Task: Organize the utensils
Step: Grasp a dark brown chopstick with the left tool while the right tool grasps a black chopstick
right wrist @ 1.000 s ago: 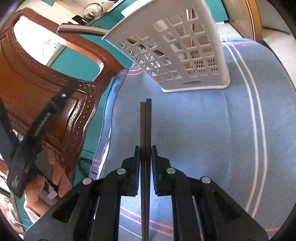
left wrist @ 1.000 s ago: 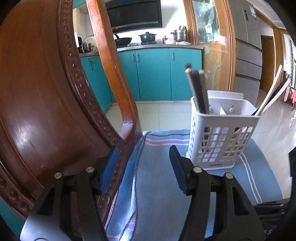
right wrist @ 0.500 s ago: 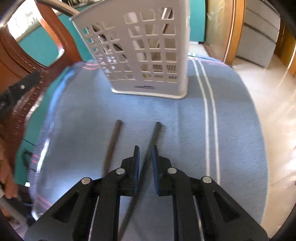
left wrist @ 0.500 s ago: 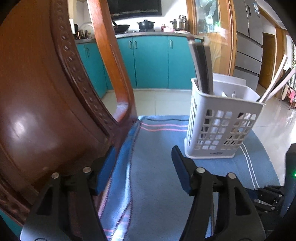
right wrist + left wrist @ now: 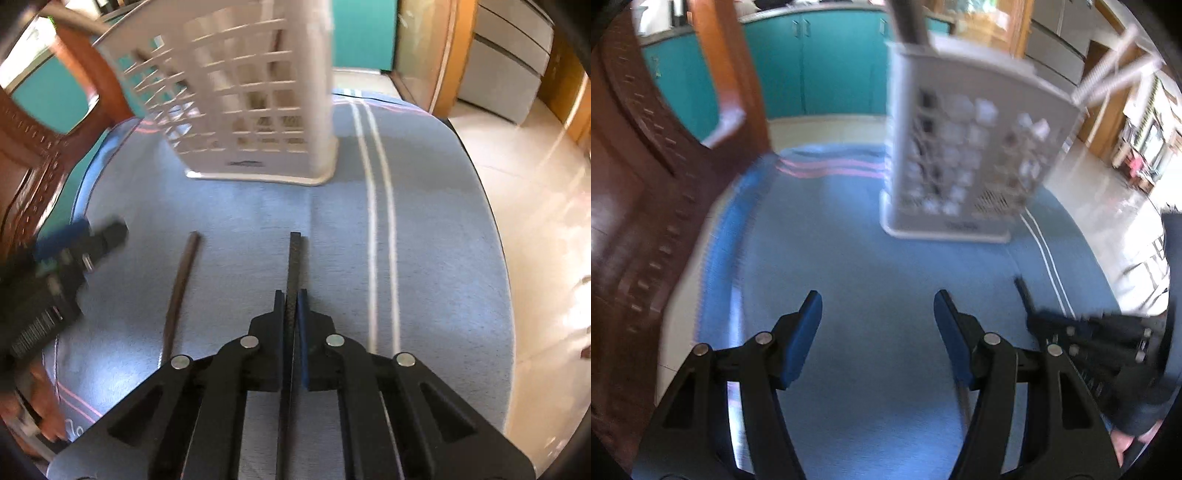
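A white plastic utensil basket (image 5: 971,155) stands on the blue striped cloth (image 5: 849,258), with dark chopsticks and pale utensils sticking out of its top; it also shows in the right wrist view (image 5: 251,110). My right gripper (image 5: 291,295) is shut on one dark chopstick (image 5: 294,258) that points at the basket. A second dark chopstick (image 5: 181,284) lies loose on the cloth (image 5: 424,229) to its left. My left gripper (image 5: 877,306) is open and empty above the cloth, and shows at the left of the right wrist view (image 5: 74,240). The right gripper shows at the right of the left wrist view (image 5: 1071,328).
A carved wooden chair back (image 5: 646,184) rises close on the left. The cloth's rounded edge drops to a tiled floor (image 5: 535,221) on the right. Teal cabinets (image 5: 820,62) stand behind.
One of the two chopsticks slipped from my right gripper and now lies on the cloth. My left gripper has moved right and forward over the cloth, closer to the basket.
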A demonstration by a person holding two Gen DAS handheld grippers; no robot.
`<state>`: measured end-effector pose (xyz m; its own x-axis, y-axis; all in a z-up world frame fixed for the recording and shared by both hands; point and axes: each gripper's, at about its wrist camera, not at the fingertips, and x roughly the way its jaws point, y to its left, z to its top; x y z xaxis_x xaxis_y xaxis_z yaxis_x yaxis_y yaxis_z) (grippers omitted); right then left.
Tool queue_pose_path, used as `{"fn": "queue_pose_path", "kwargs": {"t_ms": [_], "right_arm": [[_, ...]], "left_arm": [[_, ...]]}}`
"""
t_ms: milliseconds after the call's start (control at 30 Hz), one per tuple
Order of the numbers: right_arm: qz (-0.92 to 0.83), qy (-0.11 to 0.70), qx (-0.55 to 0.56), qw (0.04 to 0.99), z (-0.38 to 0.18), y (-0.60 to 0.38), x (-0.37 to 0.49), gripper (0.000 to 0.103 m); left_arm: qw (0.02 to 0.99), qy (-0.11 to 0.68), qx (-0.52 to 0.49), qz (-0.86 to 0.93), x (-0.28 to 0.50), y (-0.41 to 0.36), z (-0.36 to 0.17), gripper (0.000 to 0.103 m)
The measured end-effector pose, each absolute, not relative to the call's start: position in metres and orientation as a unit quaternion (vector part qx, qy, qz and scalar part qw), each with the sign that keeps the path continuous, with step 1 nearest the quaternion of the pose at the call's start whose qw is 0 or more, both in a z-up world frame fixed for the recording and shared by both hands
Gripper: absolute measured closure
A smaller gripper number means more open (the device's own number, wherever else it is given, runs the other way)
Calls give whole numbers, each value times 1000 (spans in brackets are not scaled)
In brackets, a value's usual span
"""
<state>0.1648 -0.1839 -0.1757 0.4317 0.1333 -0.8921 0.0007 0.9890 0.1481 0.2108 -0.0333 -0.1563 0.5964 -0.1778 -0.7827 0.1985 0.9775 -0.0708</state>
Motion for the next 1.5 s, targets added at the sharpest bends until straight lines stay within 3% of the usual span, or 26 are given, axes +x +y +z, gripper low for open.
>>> {"fn": "queue_pose_path", "kwargs": {"t_ms": [300,333,433,533,967,1367,1500], "right_arm": [[23,507,109,855,-161,-210,162,75],[23,507,111,854,-160,-211,162,74],[23,507,108,855,-159,-207,162,74],[22,506,102,856,-160,-199,166,74],[16,517,64,853,-175,-181,172,73],[19,515,65,854,-174,-186,174,73],[19,516,56,855,-176,-181,175,73]], "left_arm": [[876,459,56,-140,200,-76,-179,42],[875,459,61,-139,200,-77,-180,54],[872,463,67,-144,199,-81,-183,77],[868,468,63,-153,198,-82,-184,89],[866,469,68,-156,197,-82,-177,87],[865,468,78,-163,191,-89,-173,92],[867,468,85,-148,194,-86,-174,84]]}}
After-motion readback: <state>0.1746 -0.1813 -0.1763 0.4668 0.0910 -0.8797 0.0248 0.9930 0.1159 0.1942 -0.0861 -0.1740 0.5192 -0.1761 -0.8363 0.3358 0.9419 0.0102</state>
